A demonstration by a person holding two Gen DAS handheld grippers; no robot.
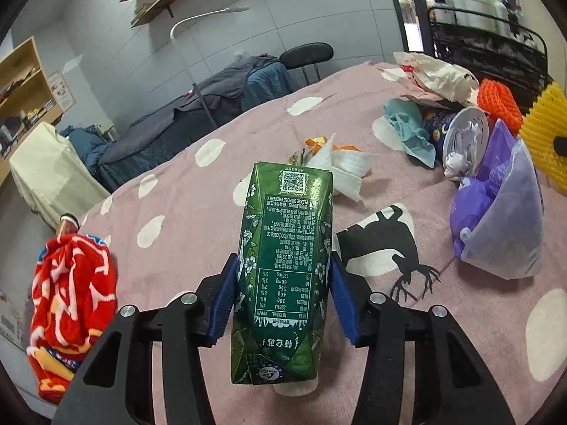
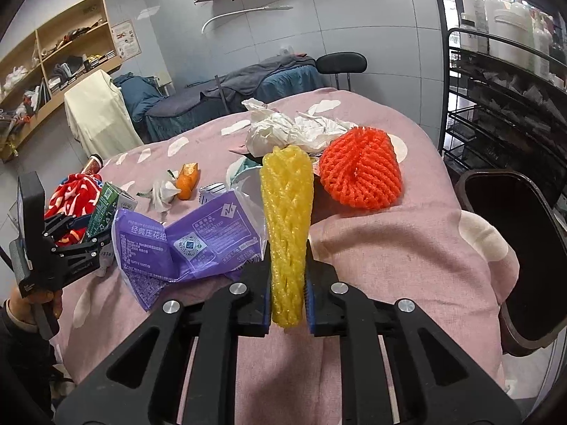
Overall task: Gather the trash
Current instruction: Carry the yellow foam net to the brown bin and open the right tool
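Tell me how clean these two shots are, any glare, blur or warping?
Left wrist view: sharp; glare streaks on the green carton, strong fisheye bending of the pink cloth's far edge, dark corner vignette. Right wrist view: crisp on the yellow foam net; the rack at right bows, and the room behind looks softer.

Pink spotted cloth (image 2: 389, 248), wall shelves (image 2: 63, 56), black chair (image 2: 342, 62)

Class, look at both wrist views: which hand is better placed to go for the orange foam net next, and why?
Right, probably. The orange foam net lies just ahead of the right tongs, slightly to their right; from the left tongs it sits at the table's far right edge. Both are occupied: yellow foam net right, green drink carton left.
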